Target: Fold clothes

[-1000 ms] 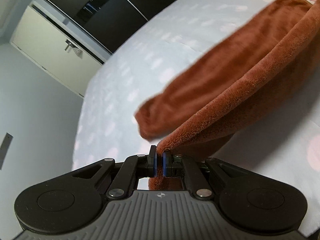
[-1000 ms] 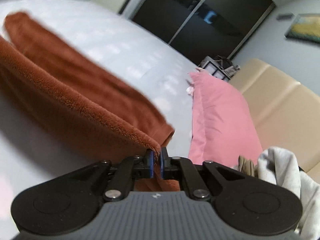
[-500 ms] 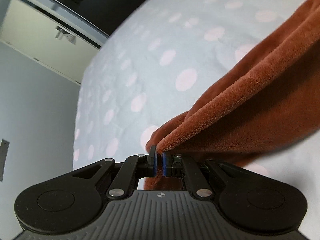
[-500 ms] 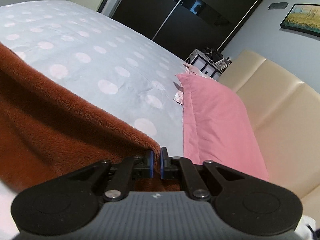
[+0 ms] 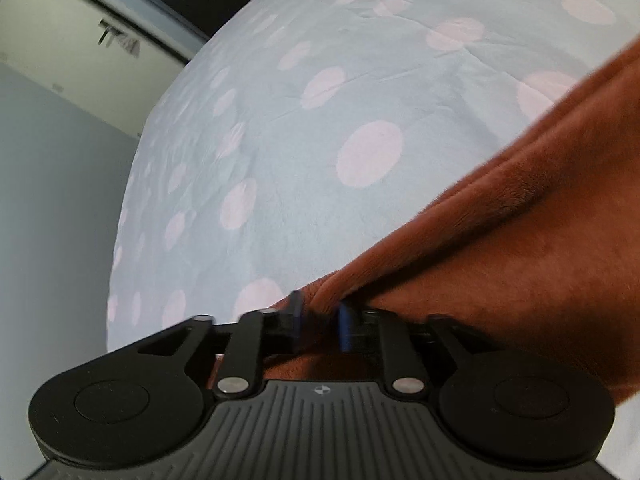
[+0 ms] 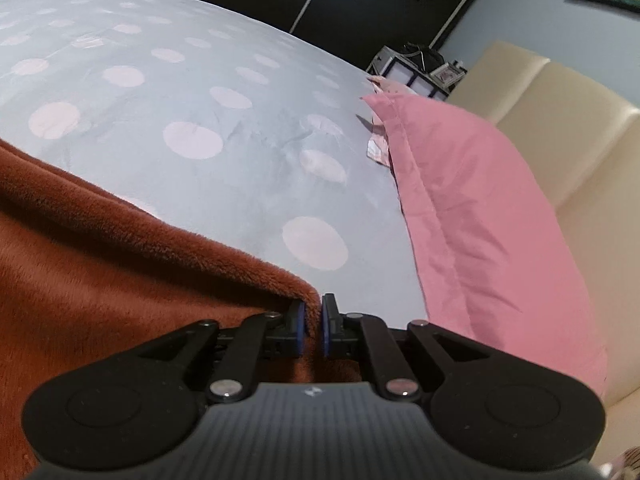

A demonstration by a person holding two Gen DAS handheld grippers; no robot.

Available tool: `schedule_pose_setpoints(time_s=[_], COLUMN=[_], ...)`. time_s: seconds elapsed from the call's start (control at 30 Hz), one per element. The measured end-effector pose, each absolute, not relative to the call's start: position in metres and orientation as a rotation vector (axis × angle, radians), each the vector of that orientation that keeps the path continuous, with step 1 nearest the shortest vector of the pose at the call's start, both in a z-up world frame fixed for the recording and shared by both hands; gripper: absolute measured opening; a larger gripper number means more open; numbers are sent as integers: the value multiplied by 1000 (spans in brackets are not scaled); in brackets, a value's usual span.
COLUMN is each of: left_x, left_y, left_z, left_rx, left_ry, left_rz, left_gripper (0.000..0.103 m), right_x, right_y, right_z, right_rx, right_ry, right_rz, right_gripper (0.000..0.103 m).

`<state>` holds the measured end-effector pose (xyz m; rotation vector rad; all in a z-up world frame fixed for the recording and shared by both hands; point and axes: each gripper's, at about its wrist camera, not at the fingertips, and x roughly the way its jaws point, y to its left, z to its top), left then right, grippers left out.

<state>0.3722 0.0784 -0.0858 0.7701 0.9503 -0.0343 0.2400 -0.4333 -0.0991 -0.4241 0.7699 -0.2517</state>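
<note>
Beside the right tongs (image 6: 311,326), only that view shows a pink pillow (image 6: 480,216).

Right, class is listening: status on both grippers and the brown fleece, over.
Left gripper open, fleece edge between its fingers. Right gripper shut on brown fleece corner. Fleece down on dotted bedspread. Pink pillow alongside, clear.

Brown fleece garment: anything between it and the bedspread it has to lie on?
Nothing visible. The brown fleece garment already rests on the dotted bedspread; the pink pillow lies off to the side, apart. Both hand-held grippers, left and right, sit at its edge.
</note>
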Motion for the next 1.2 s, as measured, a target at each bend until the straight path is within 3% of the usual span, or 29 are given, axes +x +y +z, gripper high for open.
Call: schedule_pose_setpoints(time_s=[0.03, 0.07, 0.1, 0.13, 0.43, 0.67, 0.7, 0.83, 0.9, 1.1, 1.2], left_x=[374, 375, 375, 373, 323, 313, 312, 309, 311, 314, 318], left_y=[82, 88, 93, 99, 160, 193, 197, 214, 223, 230, 231], left_z=[-83, -79, -73, -68, -30, -56, -60, -71, -67, -32, -33], left_rx=[737, 698, 664, 633, 281, 107, 84, 9, -36, -27, -18], left_ry=[949, 945, 937, 932, 952, 1064, 1081, 1114, 1086, 927, 963], left_rz=[-14, 13, 32, 46, 35, -36, -46, -73, -78, -47, -37], left_gripper=[49, 53, 53, 53, 58, 61, 60, 33, 25, 20, 21], right_x=[240, 239, 238, 235, 213, 181, 174, 141, 120, 78, 78], right_y=[-433, -432, -432, -433, -416, -360, -349, -300, -275, -220, -201], right_z=[-100, -101, -99, -96, -52, -22, -21, -21, -23, -47, -63], right_rx=[-433, -446, -455, -450, -303, -140, -118, -74, -57, -65, -78], right_ry=[767, 760, 744, 725, 681, 787, 815, 922, 958, 975, 982], right_rz=[-259, -271, -287, -302, -246, -85, -61, 48, 100, 164, 215], right_gripper=[31, 43, 63, 65, 67, 68, 68, 68, 69, 72, 72])
